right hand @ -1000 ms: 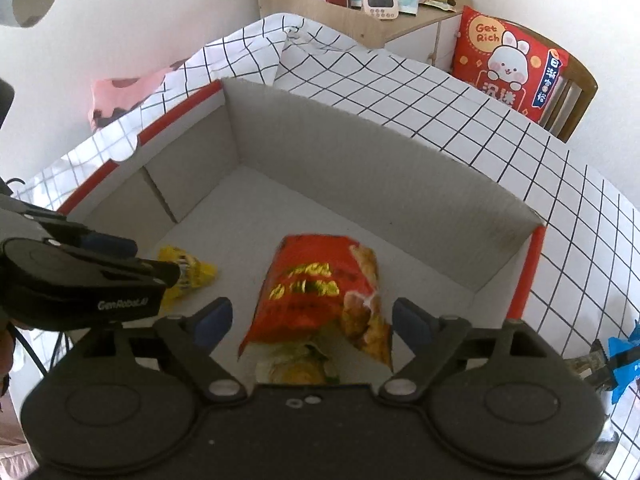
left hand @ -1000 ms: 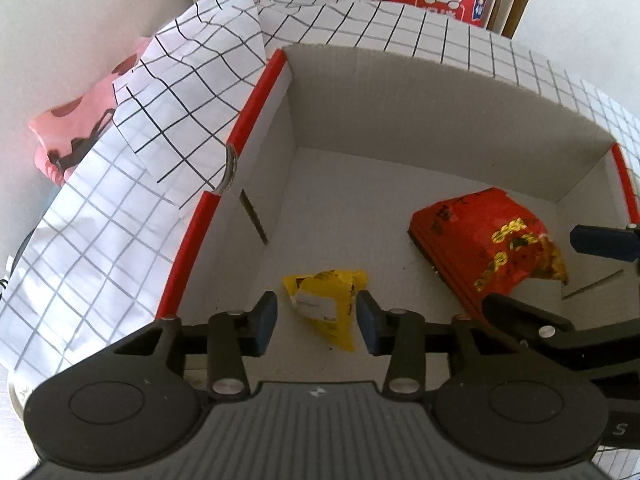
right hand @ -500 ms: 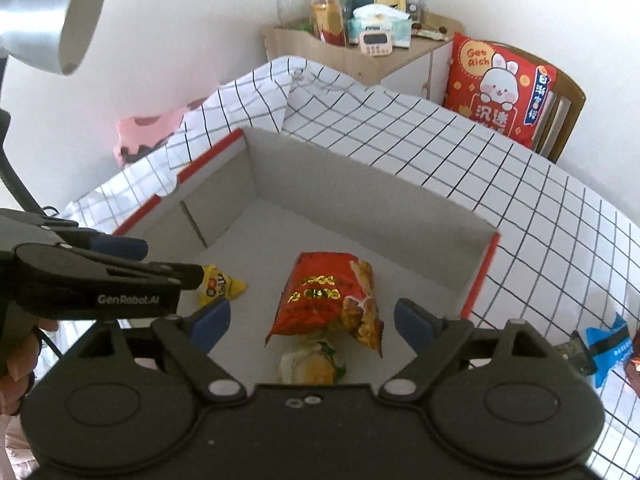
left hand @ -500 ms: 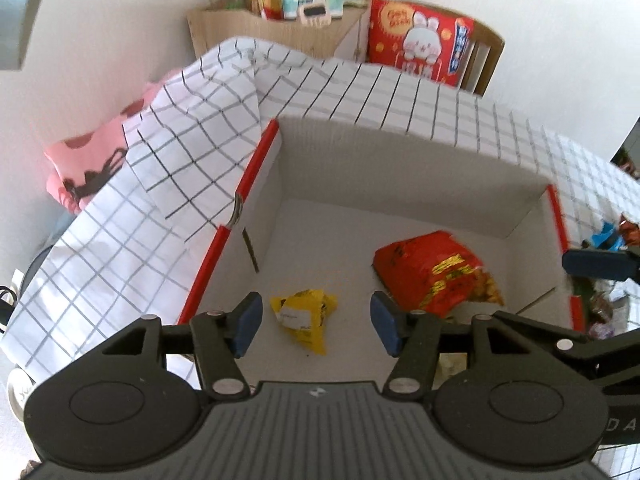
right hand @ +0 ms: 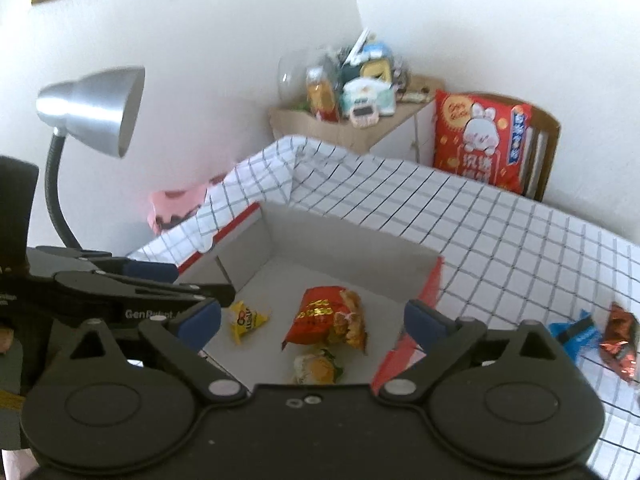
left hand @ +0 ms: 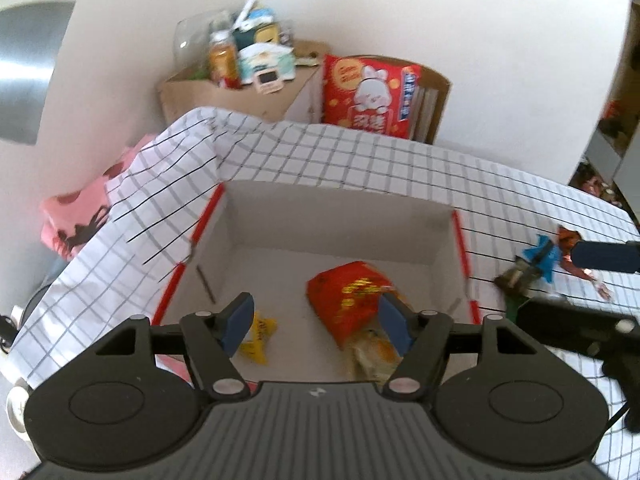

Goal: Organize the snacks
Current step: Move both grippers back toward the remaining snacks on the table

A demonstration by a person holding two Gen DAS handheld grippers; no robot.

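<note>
Red snack bag [right hand: 326,316] flat in box [right hand: 352,240], long axis toward tongs.

Soft, even daylight fills both views, bright on the white wall [right hand: 224,40] and on the checked cloth [left hand: 360,160], though its source lies outside the frame, perhaps a window. Shadows are faint inside the cardboard box [left hand: 336,216]. Motion blur smears the whole left wrist view and the cluttered cabinet [right hand: 360,128] in the right. Fisheye distortion bends the edges, and dark vignetting cuts the corners. The metal lamp shade [right hand: 92,108] carries a dull sheen.
</note>
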